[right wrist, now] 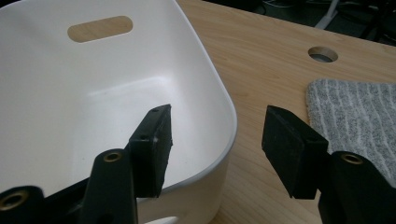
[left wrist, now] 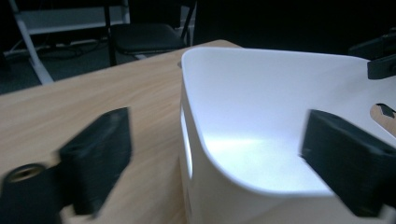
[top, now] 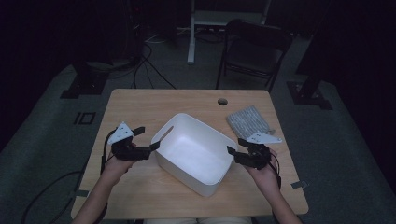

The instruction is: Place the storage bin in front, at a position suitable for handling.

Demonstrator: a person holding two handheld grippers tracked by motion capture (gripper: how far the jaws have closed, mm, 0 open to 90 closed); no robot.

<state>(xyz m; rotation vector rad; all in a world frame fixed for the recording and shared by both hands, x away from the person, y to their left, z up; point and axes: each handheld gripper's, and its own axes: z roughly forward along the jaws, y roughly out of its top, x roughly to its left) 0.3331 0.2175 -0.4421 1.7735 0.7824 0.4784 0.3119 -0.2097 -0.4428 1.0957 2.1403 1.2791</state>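
A white plastic bin (top: 205, 186) with slot handles stands empty in the middle of the wooden table (top: 154, 102). My left gripper (top: 146, 138) hovers at the bin's left end. In the left gripper view that gripper (left wrist: 217, 140) is open, one jaw outside the bin (left wrist: 261, 93) and the other over its inside, neither touching the wall. My right gripper (top: 236, 146) is at the bin's right end. In the right gripper view it (right wrist: 217, 123) is open astride the rim of the bin (right wrist: 70, 93), with a gap on the outer side.
A folded grey striped cloth (top: 249, 121) lies on the table behind my right gripper, also seen as the cloth (right wrist: 355, 112) beside the outer jaw. A cable hole (top: 222, 101) sits near the far edge. A dark chair (top: 254, 51) stands beyond the table.
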